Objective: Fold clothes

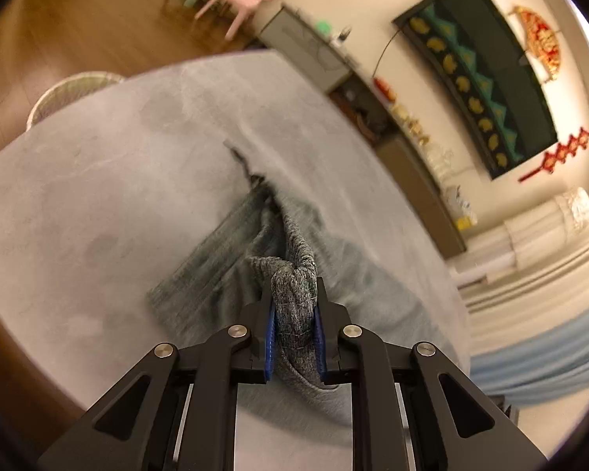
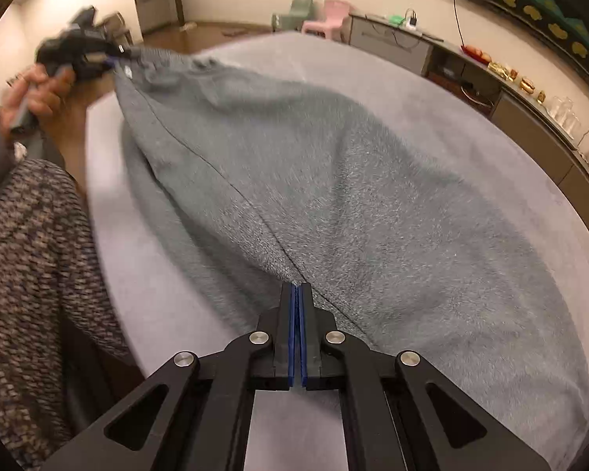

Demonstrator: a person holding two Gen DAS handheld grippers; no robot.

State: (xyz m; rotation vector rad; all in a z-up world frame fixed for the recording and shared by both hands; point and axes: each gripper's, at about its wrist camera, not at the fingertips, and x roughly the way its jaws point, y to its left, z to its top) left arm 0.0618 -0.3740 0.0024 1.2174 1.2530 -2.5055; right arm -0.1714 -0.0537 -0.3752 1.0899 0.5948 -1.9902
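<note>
A grey knit garment is stretched in the air between both grippers above a round table with a grey cloth. My left gripper is shut on a bunched ribbed edge of the garment; the rest hangs down toward the table, with a dark cord trailing from it. My right gripper is shut on the garment's seam at the near end. The left gripper also shows in the right wrist view, held in a hand at the upper left, gripping the far end.
A woven basket stands on the wooden floor beyond the table. Pink and green chairs and a low cabinet with small items line the wall. The person's patterned sleeve is at the left.
</note>
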